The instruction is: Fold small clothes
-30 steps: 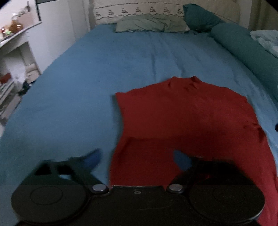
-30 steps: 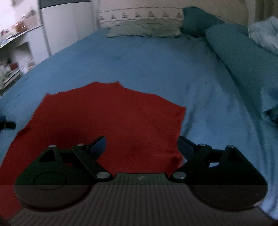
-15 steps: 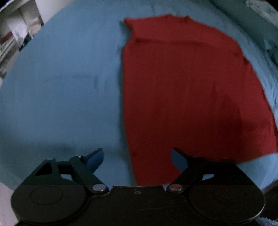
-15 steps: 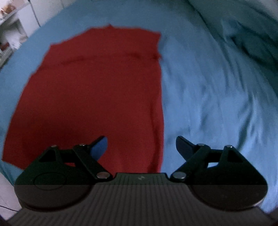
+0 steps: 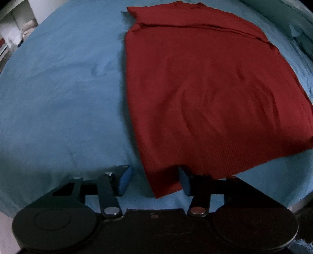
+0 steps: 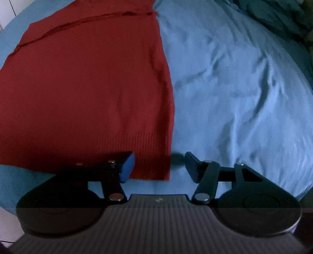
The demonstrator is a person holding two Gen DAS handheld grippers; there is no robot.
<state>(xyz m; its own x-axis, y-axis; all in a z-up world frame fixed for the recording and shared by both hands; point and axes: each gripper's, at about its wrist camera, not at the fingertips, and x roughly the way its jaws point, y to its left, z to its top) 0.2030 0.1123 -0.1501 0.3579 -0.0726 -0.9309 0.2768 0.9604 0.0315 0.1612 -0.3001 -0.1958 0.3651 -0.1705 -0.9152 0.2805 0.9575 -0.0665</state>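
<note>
A dark red knit garment (image 5: 205,93) lies flat on the blue bedsheet (image 5: 58,97), its ribbed hem nearest me. My left gripper (image 5: 154,180) is open, its jaws on either side of the hem's near left corner. In the right wrist view the same garment (image 6: 88,88) fills the left half. My right gripper (image 6: 159,167) is open around the hem's near right corner, close above the sheet (image 6: 234,97). A seam line crosses the garment near its far end.
White shelving (image 5: 13,33) stands beyond the bed's left edge. A rumpled dark teal duvet (image 6: 273,17) lies at the far right. The bed's near edge runs just under both grippers.
Both grippers have tilted down and come in low over the near hem. The view dropped from the pillows to the sheet. Each gripper now brackets a hem corner. Both jaws stay open.
</note>
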